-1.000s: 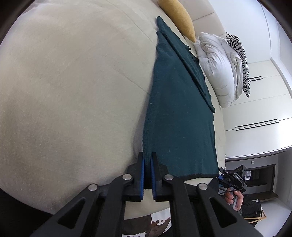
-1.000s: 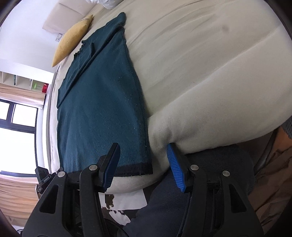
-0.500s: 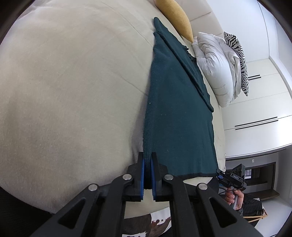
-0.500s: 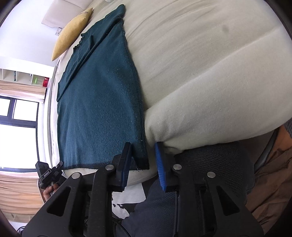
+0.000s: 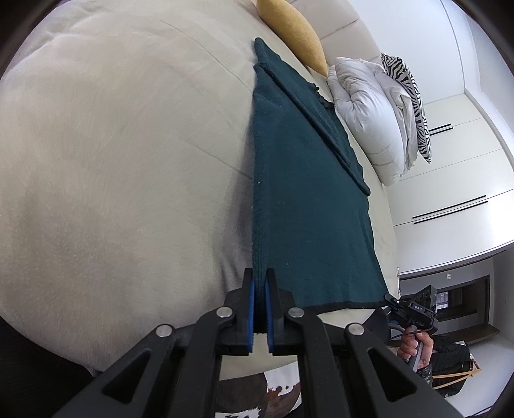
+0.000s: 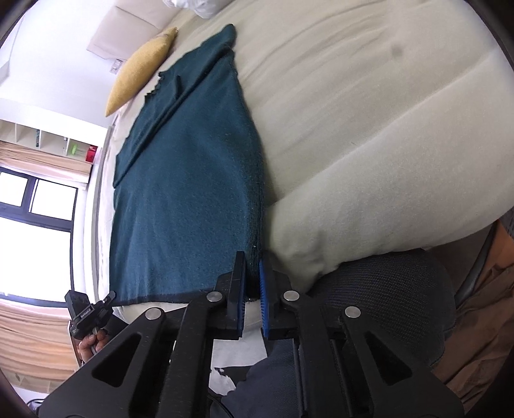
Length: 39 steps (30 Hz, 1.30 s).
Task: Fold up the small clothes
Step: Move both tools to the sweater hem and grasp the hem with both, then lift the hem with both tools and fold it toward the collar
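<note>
Left gripper (image 5: 260, 289) clamps one near corner of the dark teal knitted garment (image 5: 305, 199) on the cream bed (image 5: 112, 160); right gripper (image 6: 253, 273) has just closed, pinching the other.

Open bed (image 5: 112, 160) left; pillows (image 5: 369, 119) beyond garment (image 5: 305, 209)

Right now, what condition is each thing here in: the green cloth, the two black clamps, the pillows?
Teal garment: spread flat on the bed, one sleeve folded across it, near hem at the bed's edge.
Left tool: shut on the garment's near corner.
Right tool: just closed, shut on the other near corner.
Yellow cushion: lying beyond the garment.
White duvet: bunched up.
Zebra pillow: leaning on the duvet.
</note>
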Each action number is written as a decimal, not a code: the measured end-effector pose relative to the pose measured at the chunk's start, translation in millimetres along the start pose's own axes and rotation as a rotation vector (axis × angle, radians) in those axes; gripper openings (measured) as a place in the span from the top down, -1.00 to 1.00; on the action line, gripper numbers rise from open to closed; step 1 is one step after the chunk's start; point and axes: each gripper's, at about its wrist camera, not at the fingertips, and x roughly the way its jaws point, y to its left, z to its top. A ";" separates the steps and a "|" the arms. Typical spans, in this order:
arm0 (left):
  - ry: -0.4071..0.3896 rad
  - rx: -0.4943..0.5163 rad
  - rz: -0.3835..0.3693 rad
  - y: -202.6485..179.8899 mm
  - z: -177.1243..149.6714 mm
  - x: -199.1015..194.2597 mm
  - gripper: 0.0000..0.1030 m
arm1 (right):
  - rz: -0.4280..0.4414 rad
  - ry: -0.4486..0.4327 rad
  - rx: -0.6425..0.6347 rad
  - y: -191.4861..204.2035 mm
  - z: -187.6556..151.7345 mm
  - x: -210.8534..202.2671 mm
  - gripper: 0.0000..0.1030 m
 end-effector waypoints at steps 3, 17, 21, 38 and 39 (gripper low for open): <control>-0.008 0.010 -0.012 -0.7 -0.1 -3.5 0.88 | 0.033 -0.032 -0.020 9.9 -3.5 -6.5 0.88; -0.114 0.026 -0.165 -29.7 27.6 -36.6 0.88 | 0.209 -0.195 -0.064 67.9 10.1 -42.0 0.88; -0.145 0.032 -0.205 -45.6 50.7 -40.9 0.88 | 0.247 -0.253 -0.038 77.4 33.2 -53.0 0.89; -0.256 -0.021 -0.219 -72.2 162.7 -24.6 0.88 | 0.250 -0.396 0.024 103.3 169.7 -37.0 0.88; -0.260 -0.022 -0.216 -72.7 169.3 -21.7 0.88 | 0.241 -0.401 0.023 103.4 177.9 -33.6 0.88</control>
